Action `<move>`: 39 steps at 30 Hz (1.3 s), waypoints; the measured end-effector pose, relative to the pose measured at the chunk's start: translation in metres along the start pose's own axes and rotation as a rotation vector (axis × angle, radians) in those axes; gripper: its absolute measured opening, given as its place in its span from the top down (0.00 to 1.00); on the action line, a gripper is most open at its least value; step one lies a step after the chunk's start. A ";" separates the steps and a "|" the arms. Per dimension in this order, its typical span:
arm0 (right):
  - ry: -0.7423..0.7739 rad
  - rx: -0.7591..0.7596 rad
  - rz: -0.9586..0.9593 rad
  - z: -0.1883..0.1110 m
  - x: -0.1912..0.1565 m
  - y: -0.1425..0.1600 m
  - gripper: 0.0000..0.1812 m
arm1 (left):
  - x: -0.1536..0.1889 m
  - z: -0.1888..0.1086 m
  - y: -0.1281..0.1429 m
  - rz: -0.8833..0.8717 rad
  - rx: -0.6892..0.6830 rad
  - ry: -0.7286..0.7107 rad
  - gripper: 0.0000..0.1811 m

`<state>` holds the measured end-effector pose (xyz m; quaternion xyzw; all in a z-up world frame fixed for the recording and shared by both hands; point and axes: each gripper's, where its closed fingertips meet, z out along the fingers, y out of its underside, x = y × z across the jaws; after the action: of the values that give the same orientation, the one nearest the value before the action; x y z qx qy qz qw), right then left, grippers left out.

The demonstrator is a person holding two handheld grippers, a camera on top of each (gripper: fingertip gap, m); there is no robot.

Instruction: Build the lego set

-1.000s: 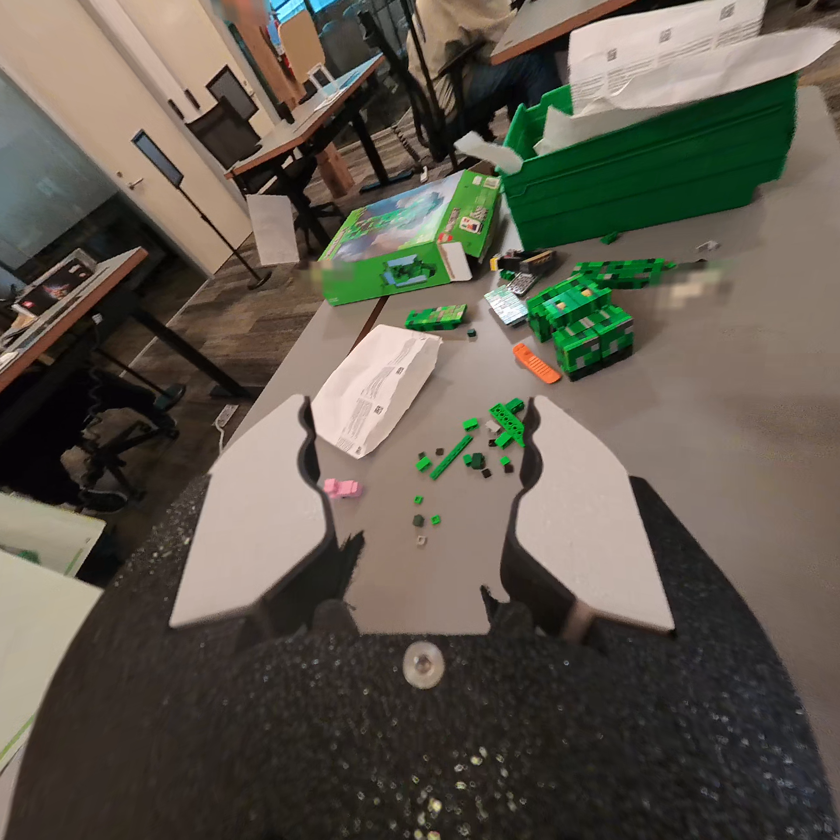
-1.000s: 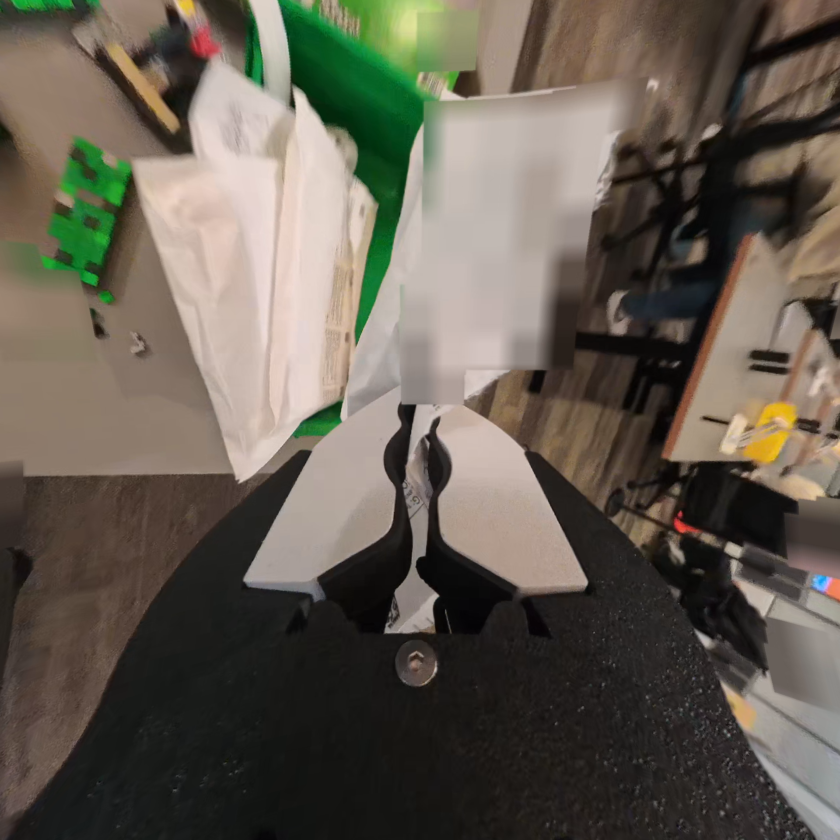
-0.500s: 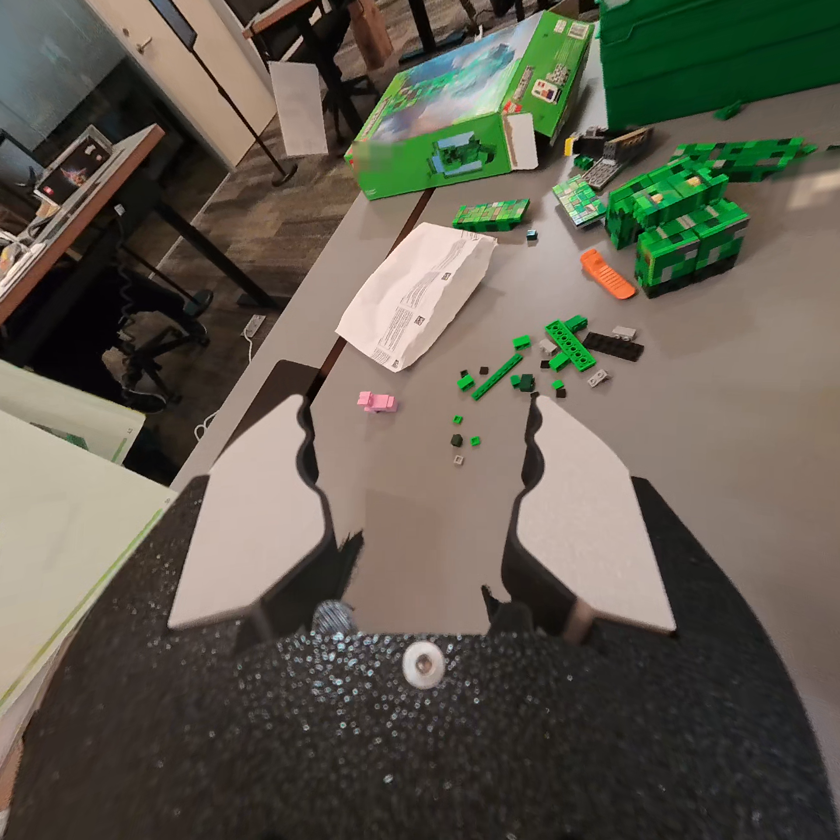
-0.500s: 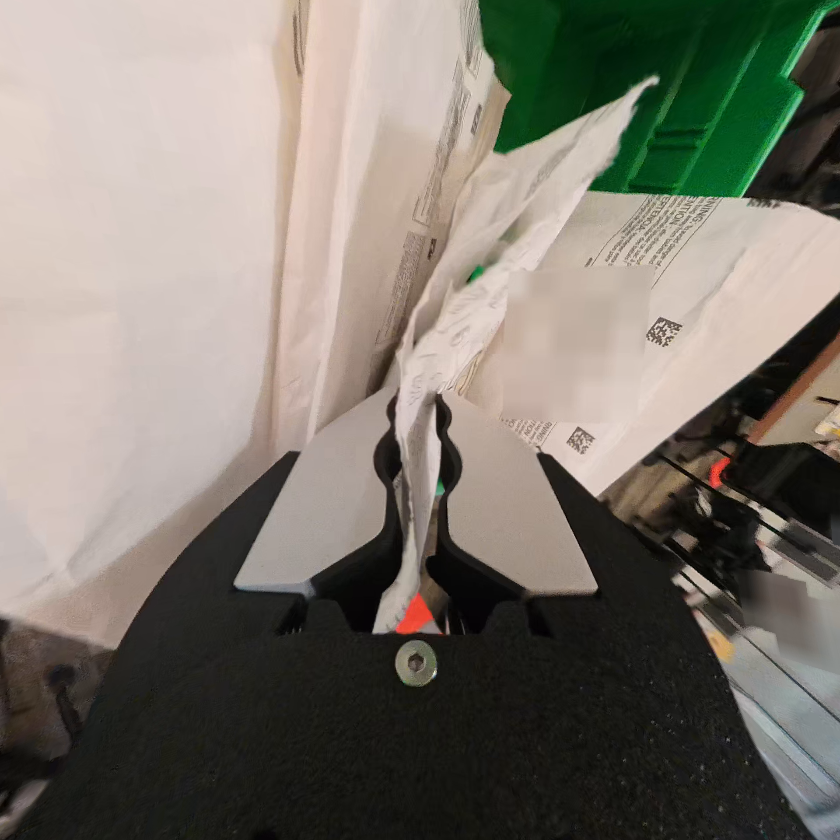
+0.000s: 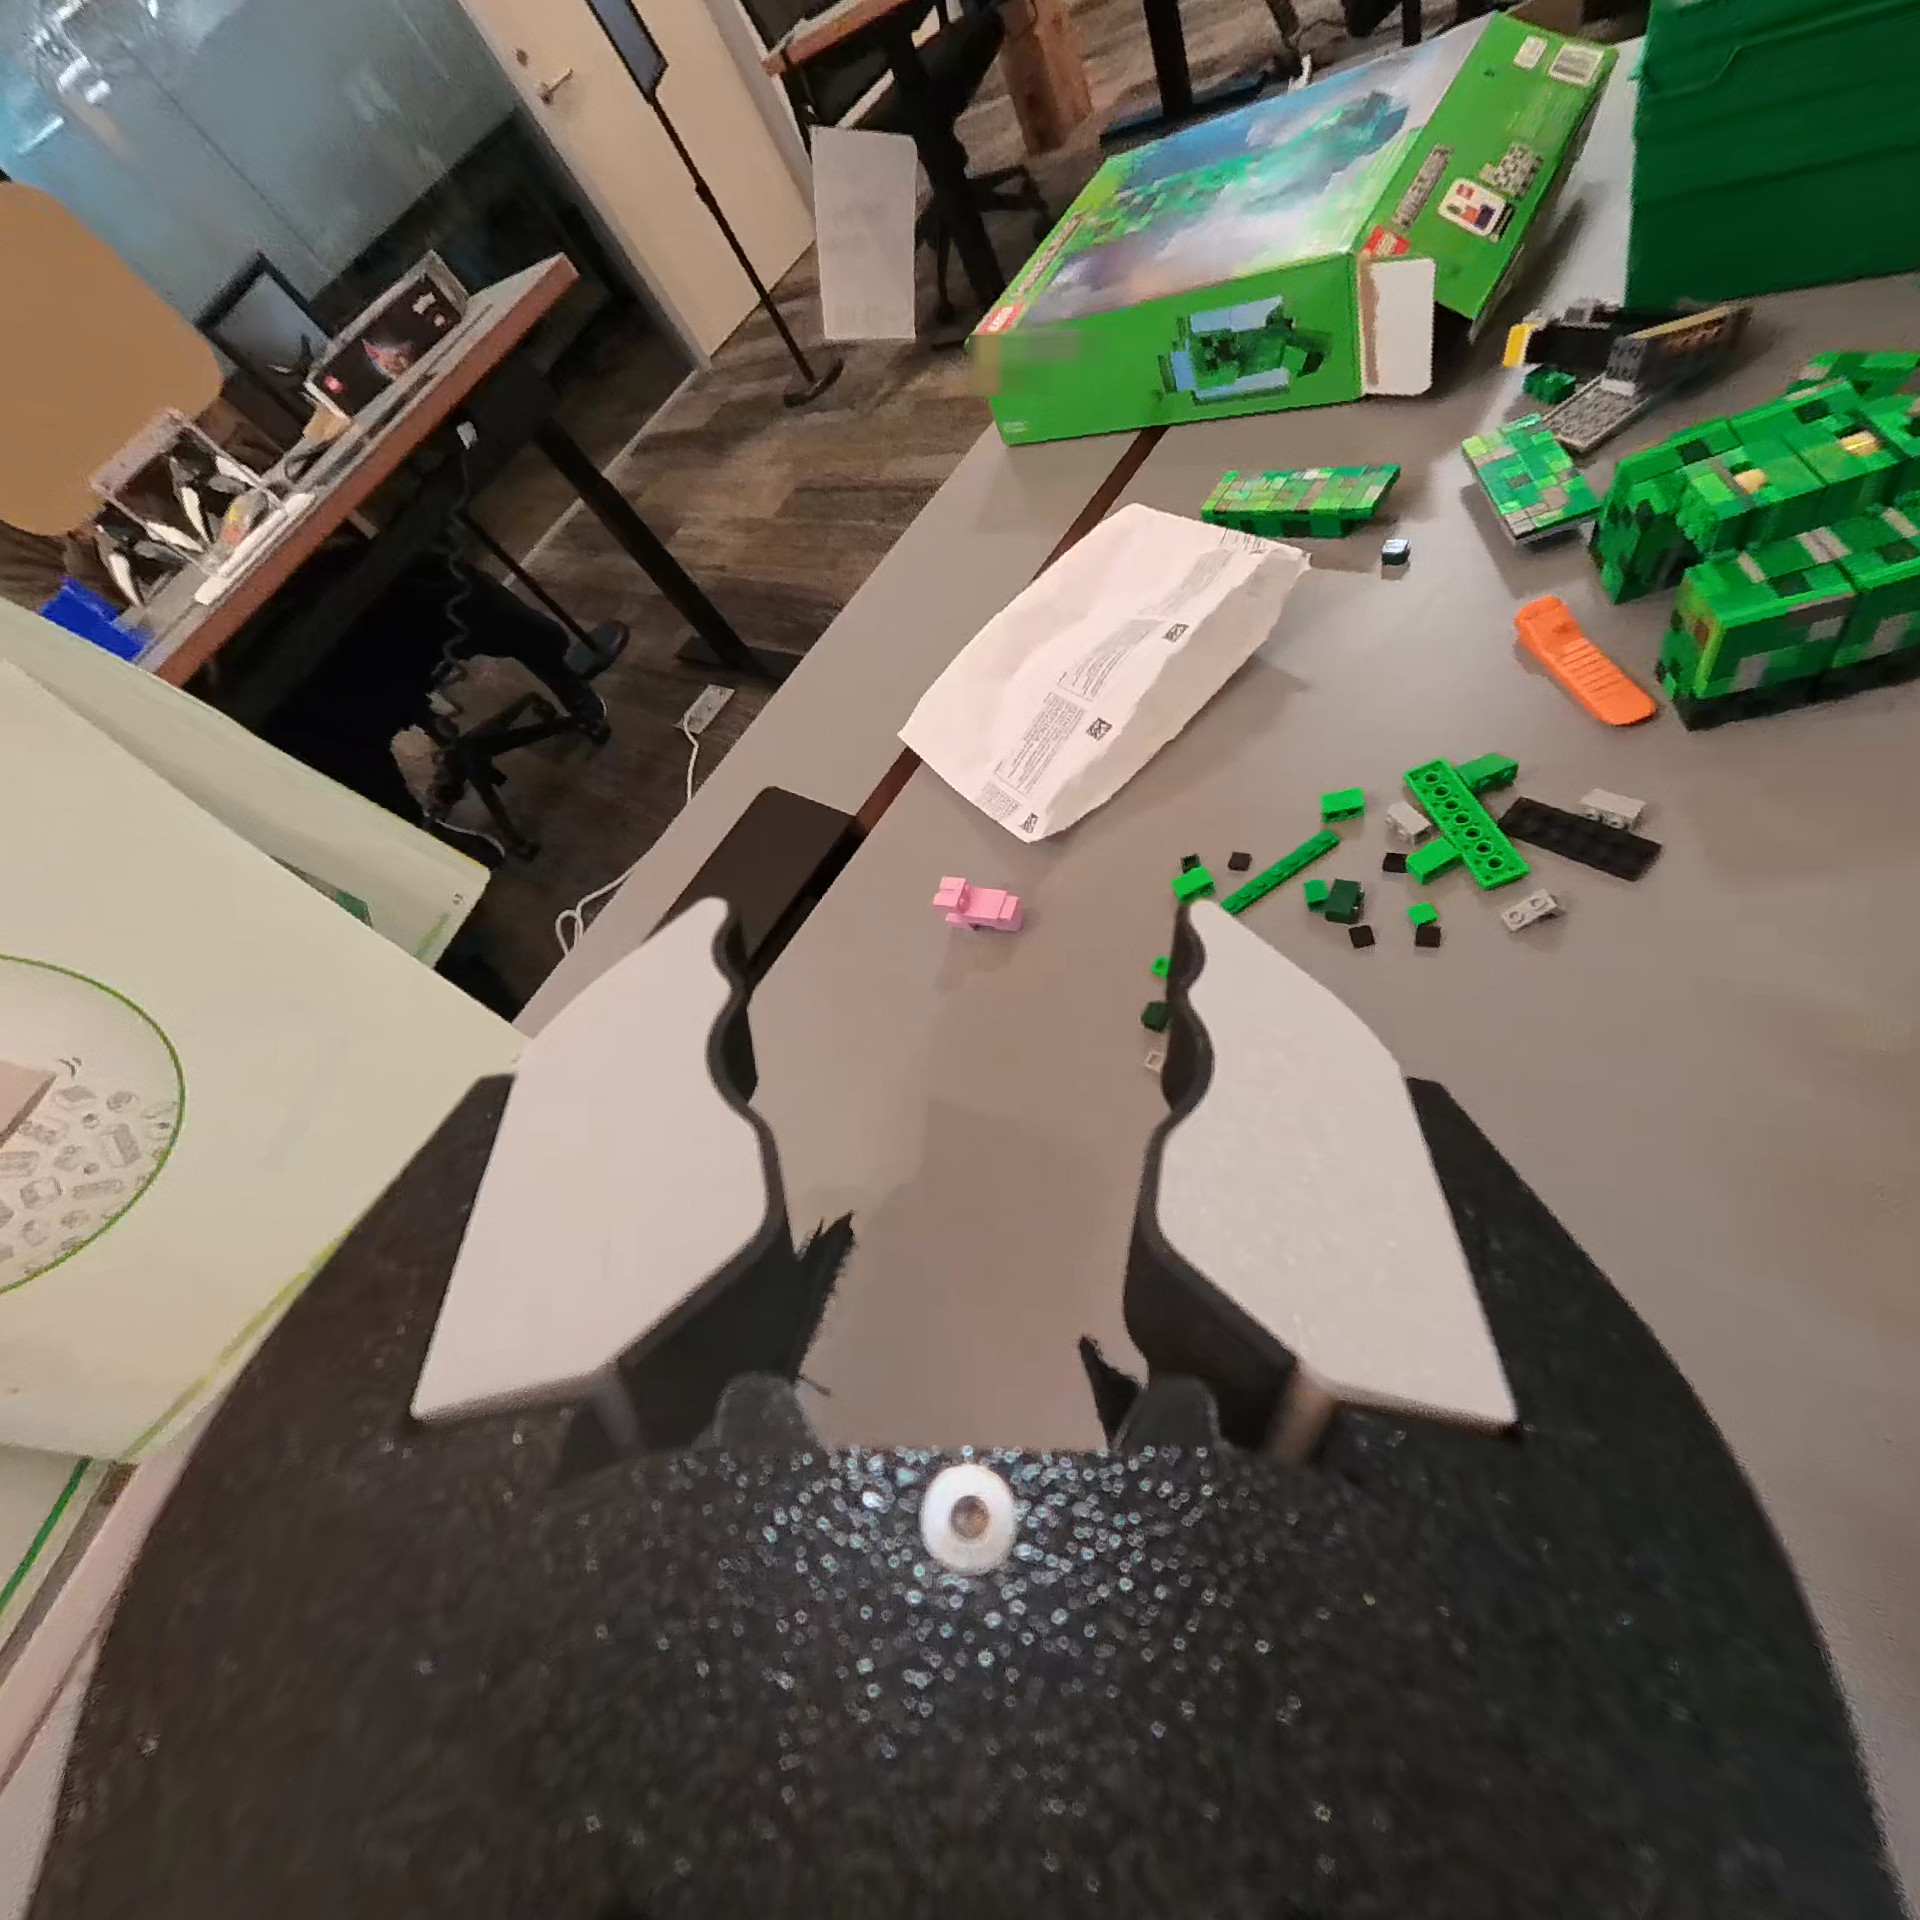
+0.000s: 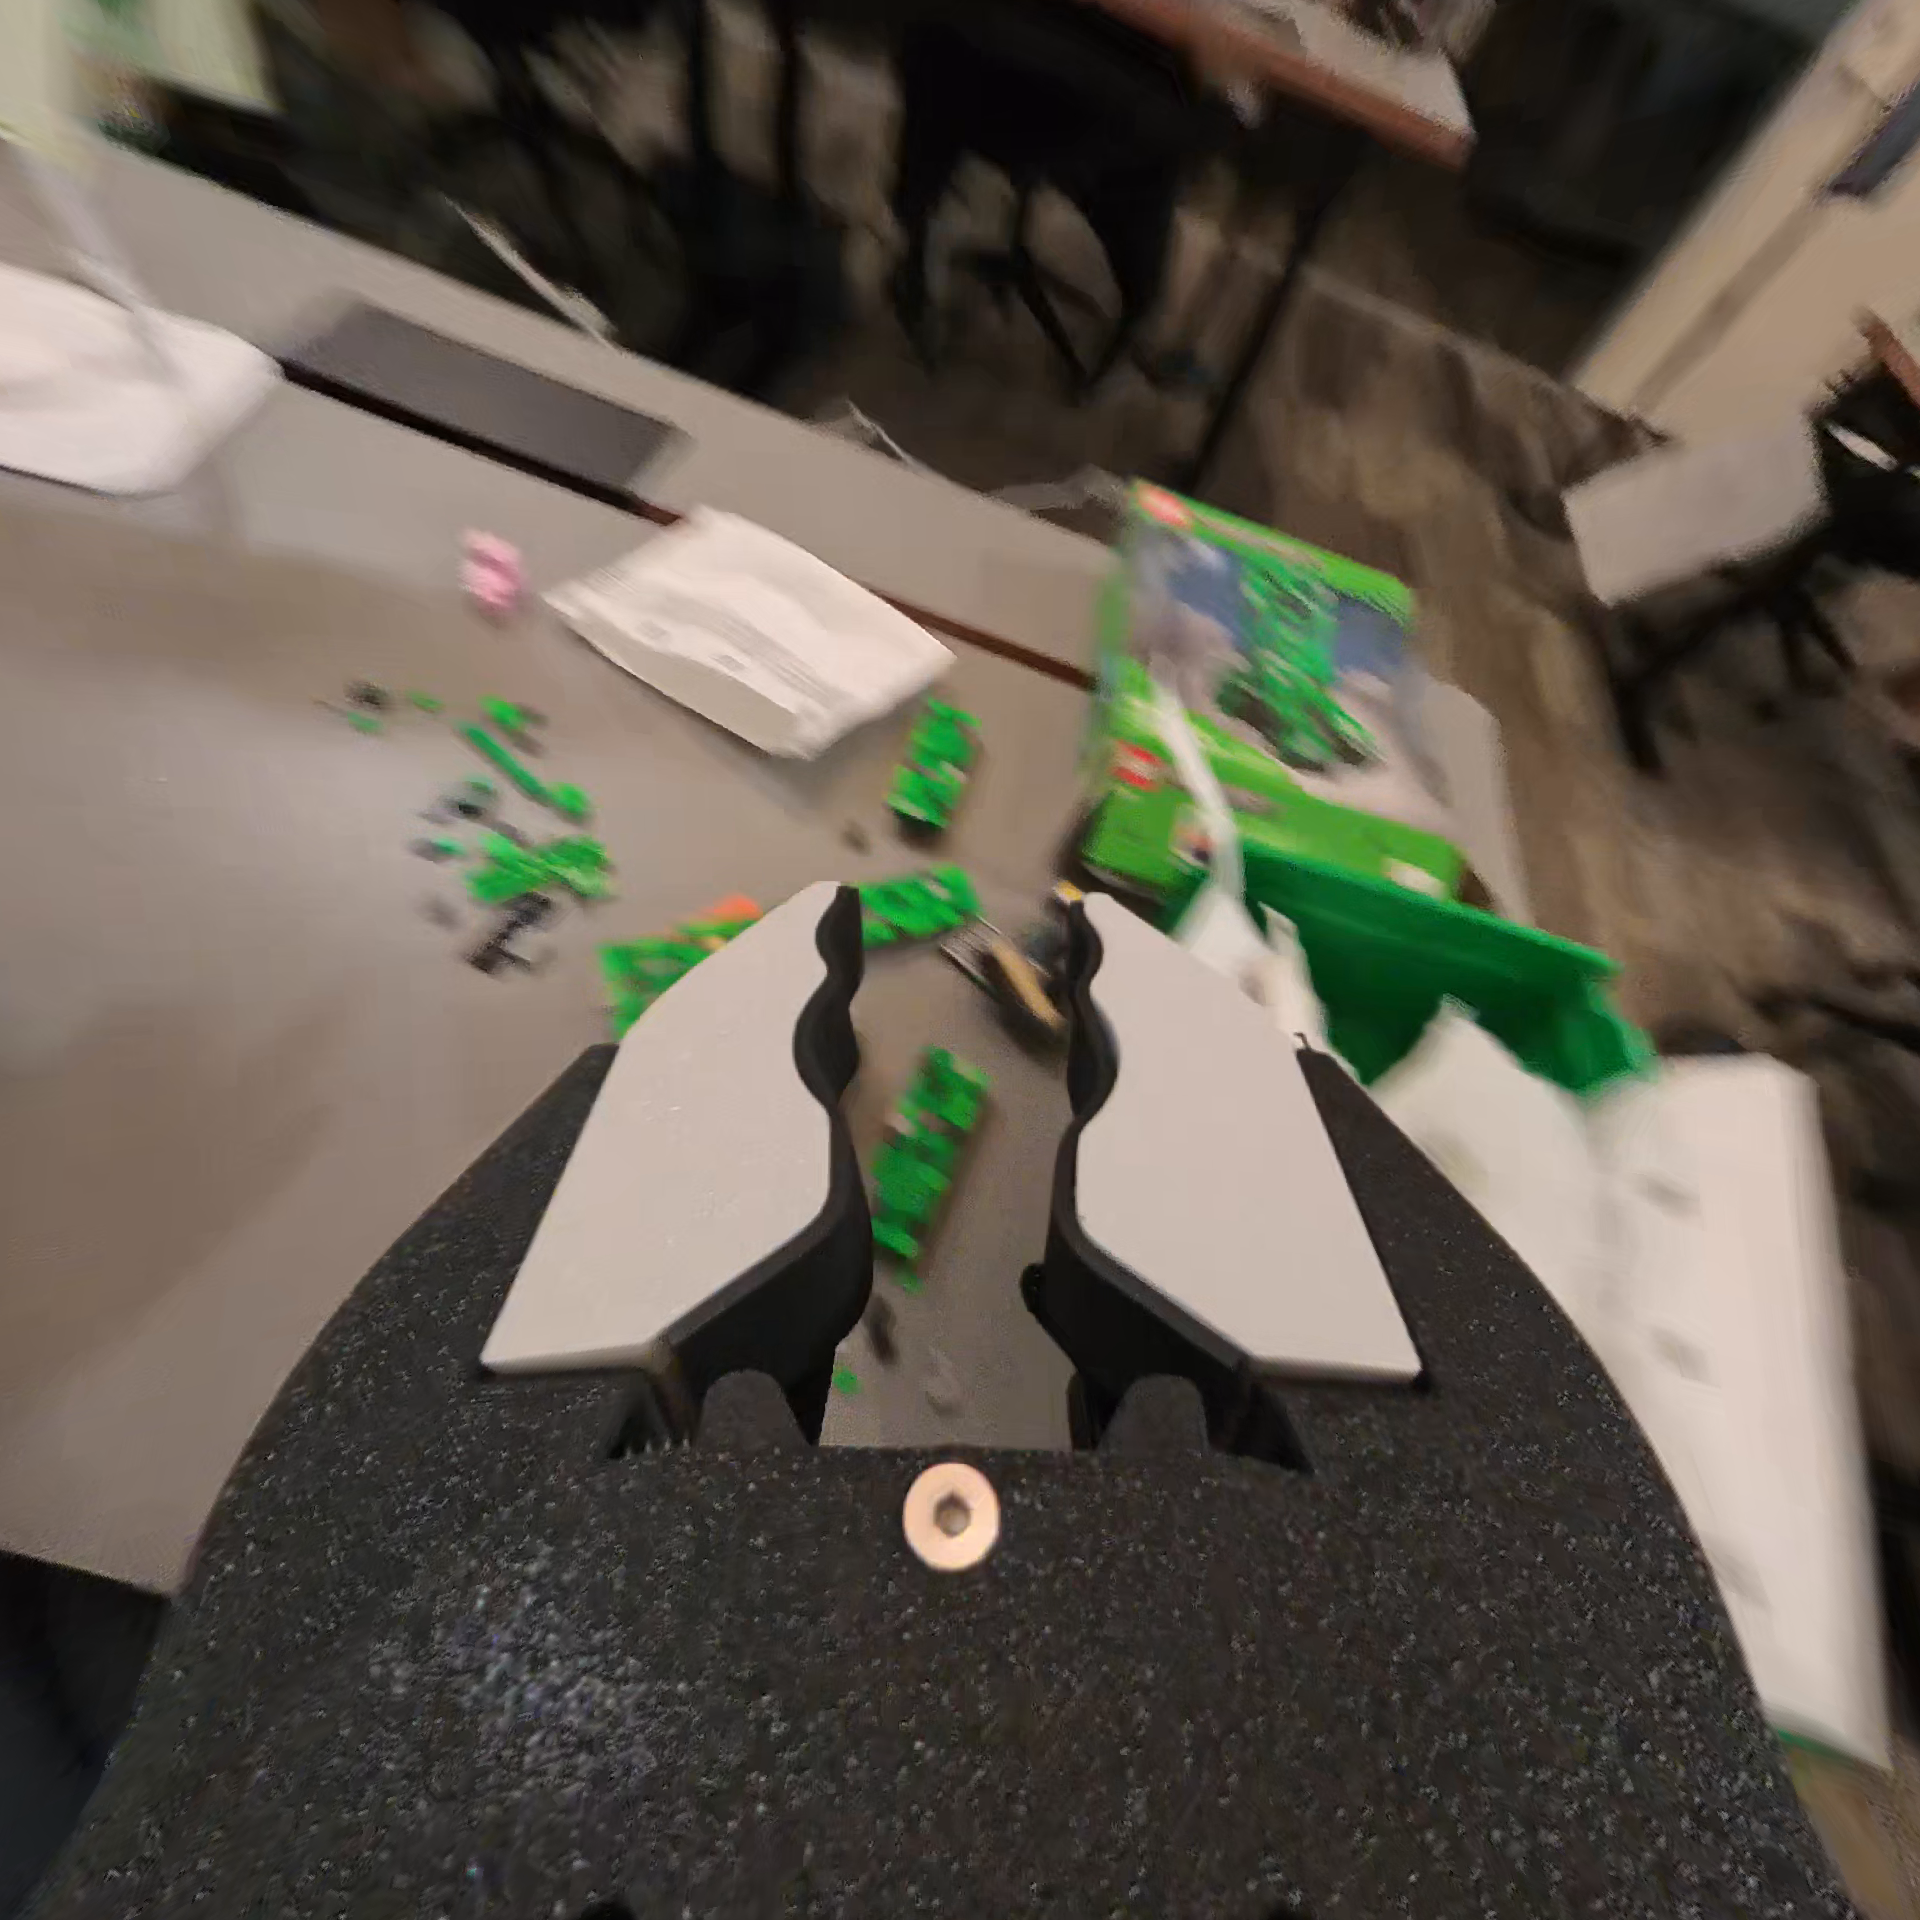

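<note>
At the far left of the left wrist view an open instruction booklet lies at the near edge of the grey table. The left gripper hangs over bare tabletop with its jaws spread wide and nothing between them. Just beyond its tips stands a small pink figure, and farther off a white paper bag lies flat. Beyond the bag, at the far side, the green set box rests with an end flap open. To the right of the figure a scatter of small loose pieces, green, black and grey, sits near the right fingertip. Farther right an orange brick separator lies just beside the large green built model, and a flat green plate assembly sits near the bag's far end. The right wrist view is heavily blurred: the right gripper is above the table with its jaws partly apart and empty, a green studded strip visible on the table between them, and a green bin with white paper to its right.
</note>
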<state>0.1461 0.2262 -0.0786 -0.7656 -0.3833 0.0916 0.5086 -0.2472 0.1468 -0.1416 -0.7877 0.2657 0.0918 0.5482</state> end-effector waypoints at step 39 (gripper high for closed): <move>-0.406 0.565 0.036 0.180 -0.296 0.010 0.87 | -0.054 -0.037 0.163 -0.505 0.388 -0.266 0.75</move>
<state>-0.1481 0.1508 -0.2447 -0.5675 -0.4226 0.3535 0.6118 -0.3828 0.0880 -0.2372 -0.6908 0.0009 0.0030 0.7230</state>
